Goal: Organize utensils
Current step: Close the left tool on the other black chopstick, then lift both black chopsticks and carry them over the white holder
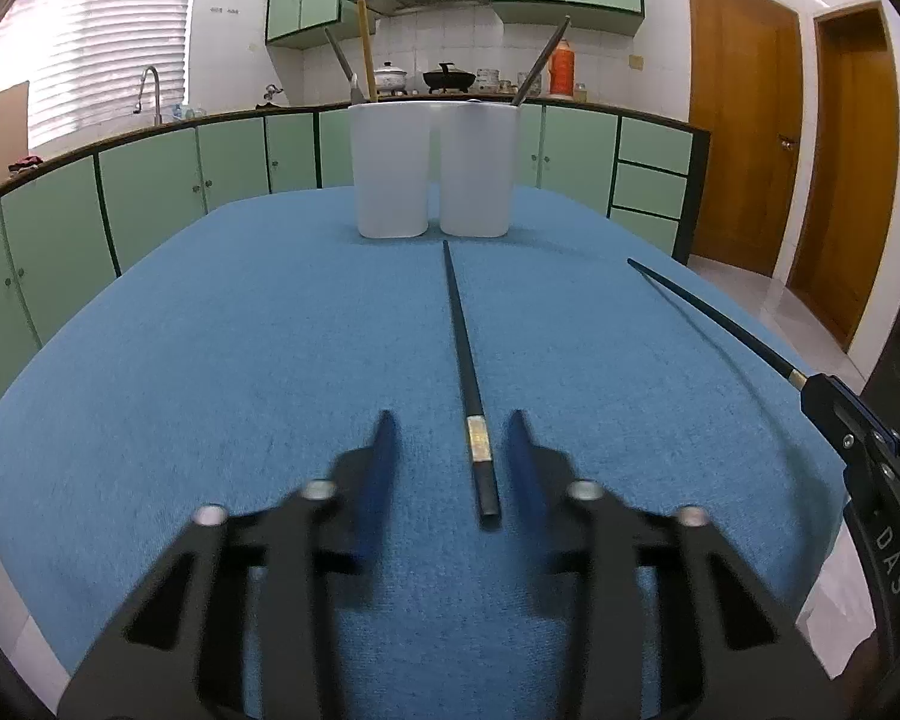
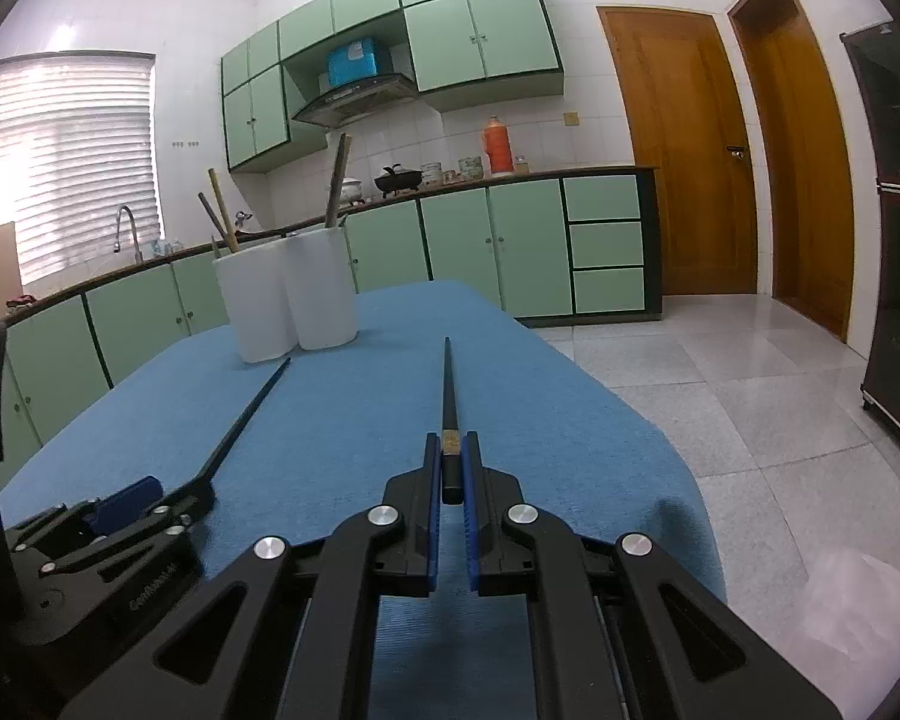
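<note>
One black chopstick (image 1: pixel 463 360) is lying on the blue table (image 1: pixel 240 330), its tip pointing toward the white holders (image 1: pixel 432 171), between the released left fingers (image 1: pixel 384 450), while the right gripper (image 2: pixel 452 468) is grasping another chopstick (image 2: pixel 448 396), pointing forward.

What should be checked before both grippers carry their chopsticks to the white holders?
1. Right gripper clamped on its chopstick: ok, pads press its thick end.
2. Left gripper clamped on the other chopstick: not ok, a gap shows on both sides.
3. Left chopstick centred between the fingers: ok.
4. Path to the white holders: ok, only bare blue cloth lies between.
5. Room in the holders: cannot tell, their insides are hidden; utensil handles stick out.
6. Grippers apart from each other: ok.
</note>
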{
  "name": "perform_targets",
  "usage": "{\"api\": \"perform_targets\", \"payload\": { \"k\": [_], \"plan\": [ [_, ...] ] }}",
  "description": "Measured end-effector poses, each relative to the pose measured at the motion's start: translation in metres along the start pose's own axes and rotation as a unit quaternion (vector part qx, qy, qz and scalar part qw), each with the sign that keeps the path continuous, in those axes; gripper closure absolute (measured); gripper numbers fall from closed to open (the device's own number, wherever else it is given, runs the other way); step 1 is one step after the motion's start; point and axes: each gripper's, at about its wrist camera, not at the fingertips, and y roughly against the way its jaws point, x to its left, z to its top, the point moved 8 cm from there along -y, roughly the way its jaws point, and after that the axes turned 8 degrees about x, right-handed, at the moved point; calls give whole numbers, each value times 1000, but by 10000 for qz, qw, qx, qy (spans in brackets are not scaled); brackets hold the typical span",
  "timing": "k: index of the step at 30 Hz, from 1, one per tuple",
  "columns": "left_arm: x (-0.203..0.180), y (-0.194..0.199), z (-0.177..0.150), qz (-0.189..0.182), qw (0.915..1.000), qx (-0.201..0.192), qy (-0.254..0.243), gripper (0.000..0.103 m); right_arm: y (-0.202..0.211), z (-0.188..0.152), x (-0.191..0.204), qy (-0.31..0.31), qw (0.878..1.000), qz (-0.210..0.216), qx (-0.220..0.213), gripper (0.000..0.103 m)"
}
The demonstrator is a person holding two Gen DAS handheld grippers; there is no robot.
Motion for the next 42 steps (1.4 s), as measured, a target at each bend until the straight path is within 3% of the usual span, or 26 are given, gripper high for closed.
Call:
{"api": "perform_targets", "payload": {
  "k": [4,14,20,30,42],
  "plan": [
    [-3,2,-2,36,10000,-44,-25,97,0,1,-2,-30,10000,-3,-7,96],
    [-2,10,2,65,9999,-128,-28,97,6,5,3,134,9998,-19,-157,96],
    [0,34,19,94,9985,-537,-98,97,17,27,7,294,9986,103,-432,96],
    [12,84,87,-81,9912,-1316,-98,97,49,97,22,573,9923,537,-961,96],
    [21,114,164,-495,9847,-1664,-144,97,45,180,65,813,9866,1285,-593,96]
  ]
}}
